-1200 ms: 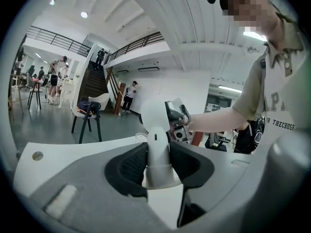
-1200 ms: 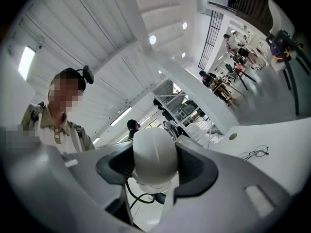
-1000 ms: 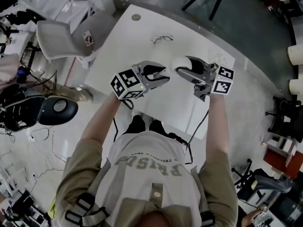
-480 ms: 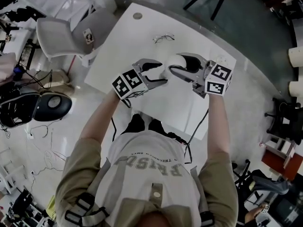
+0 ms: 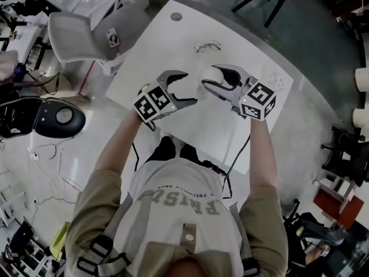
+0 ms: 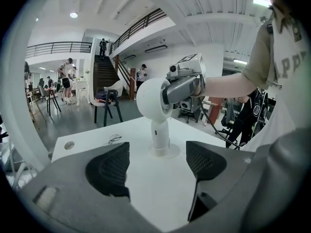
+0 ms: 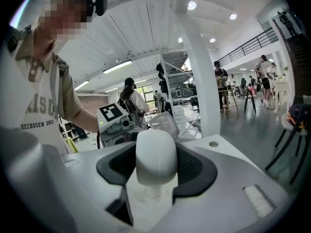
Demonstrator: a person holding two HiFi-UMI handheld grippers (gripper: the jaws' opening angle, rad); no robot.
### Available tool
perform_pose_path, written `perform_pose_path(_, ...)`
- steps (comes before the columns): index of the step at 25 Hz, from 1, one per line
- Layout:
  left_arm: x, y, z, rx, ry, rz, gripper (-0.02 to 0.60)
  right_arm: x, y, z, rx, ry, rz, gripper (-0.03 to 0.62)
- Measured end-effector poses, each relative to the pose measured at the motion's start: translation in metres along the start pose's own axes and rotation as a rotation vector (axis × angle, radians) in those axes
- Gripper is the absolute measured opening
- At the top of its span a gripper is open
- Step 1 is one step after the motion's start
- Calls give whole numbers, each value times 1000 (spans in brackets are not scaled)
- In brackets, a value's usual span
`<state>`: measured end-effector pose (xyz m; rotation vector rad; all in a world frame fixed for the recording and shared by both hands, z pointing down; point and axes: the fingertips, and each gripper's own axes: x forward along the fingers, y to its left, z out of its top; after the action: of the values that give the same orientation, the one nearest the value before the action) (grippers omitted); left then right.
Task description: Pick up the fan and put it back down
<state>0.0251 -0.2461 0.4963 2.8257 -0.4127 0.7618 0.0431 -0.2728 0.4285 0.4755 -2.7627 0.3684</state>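
Observation:
A small white fan (image 5: 210,74) stands with its round base on the white table (image 5: 173,45). My right gripper (image 5: 211,82) is shut on the fan's rounded head (image 7: 155,155), a dark pad pressed on each side. My left gripper (image 5: 188,88) is just left of the fan with its jaws wide apart; they have just been opening and nothing is between them. In the left gripper view the fan (image 6: 154,100) stands a short way beyond the left gripper (image 6: 158,165), with the right gripper (image 6: 182,85) clamped on its head.
A pair of glasses (image 5: 207,46) lies on the table beyond the fan. A round cable hole (image 5: 176,16) is near the far corner. A grey chair (image 5: 86,36) stands left of the table. A black cable (image 5: 239,154) hangs off the near edge.
The left gripper's jaws have spread much wider and hold nothing. Both grippers and the fan have shifted a little farther up the picture, with the fan's base on the table now.

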Motion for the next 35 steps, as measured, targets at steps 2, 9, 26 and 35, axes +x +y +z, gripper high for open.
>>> perform_pose_path(2,-3,4,-9,-4,18,10,374,8,-3,-3,-15,2,-9,224)
perform_pose_path(9,-15,19,-39,-59,50,57,374,38,-15,-18,-71,32,-42,222)
perform_pose_path(26,-32,44,-93,-164,74,117,374,91,-30,-65,-91,42,-103,221)
perform_pose_path(35,-34,50,-106,-183,90,128,374,102,-34,-79,-113,1,-136,221)
